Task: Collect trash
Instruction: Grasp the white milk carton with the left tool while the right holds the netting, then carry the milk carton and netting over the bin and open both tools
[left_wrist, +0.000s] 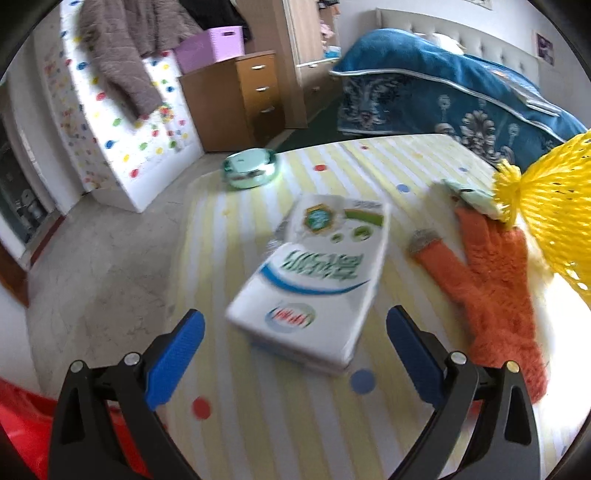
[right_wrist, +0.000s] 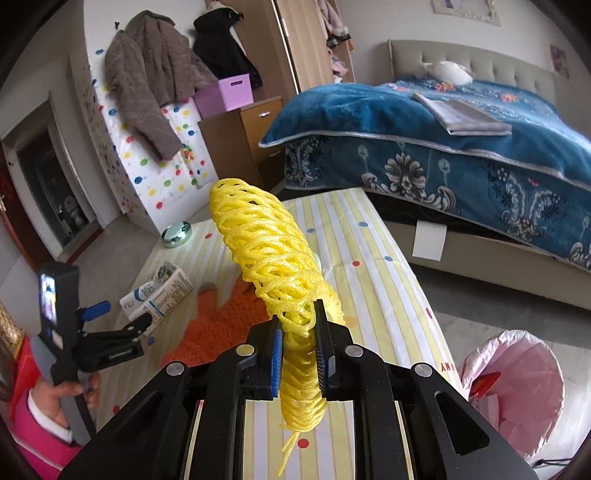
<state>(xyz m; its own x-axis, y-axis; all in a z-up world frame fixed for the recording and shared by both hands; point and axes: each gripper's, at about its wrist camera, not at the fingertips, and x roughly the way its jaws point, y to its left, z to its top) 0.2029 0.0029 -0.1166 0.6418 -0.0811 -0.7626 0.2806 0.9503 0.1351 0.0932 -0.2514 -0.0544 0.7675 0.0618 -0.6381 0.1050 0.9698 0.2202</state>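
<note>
Right wrist view: my right tool (right_wrist: 298, 354) grips the yellow foam net (right_wrist: 269, 251), with the pink-lined bin (right_wrist: 524, 391) at lower right. Left wrist view: my left tool (left_wrist: 295, 354) gapes before the milk carton (left_wrist: 314, 273) on the bench (left_wrist: 369, 162); I judge collection barely begun.

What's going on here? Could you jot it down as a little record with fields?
Setting: bedroom, striped dotted table
Right gripper: jaws shut on yellow foam net
Left gripper: jaws open, facing milk carton
Also on table: orange glove, green round tin
Bin: pink-lined bin beside table
</note>
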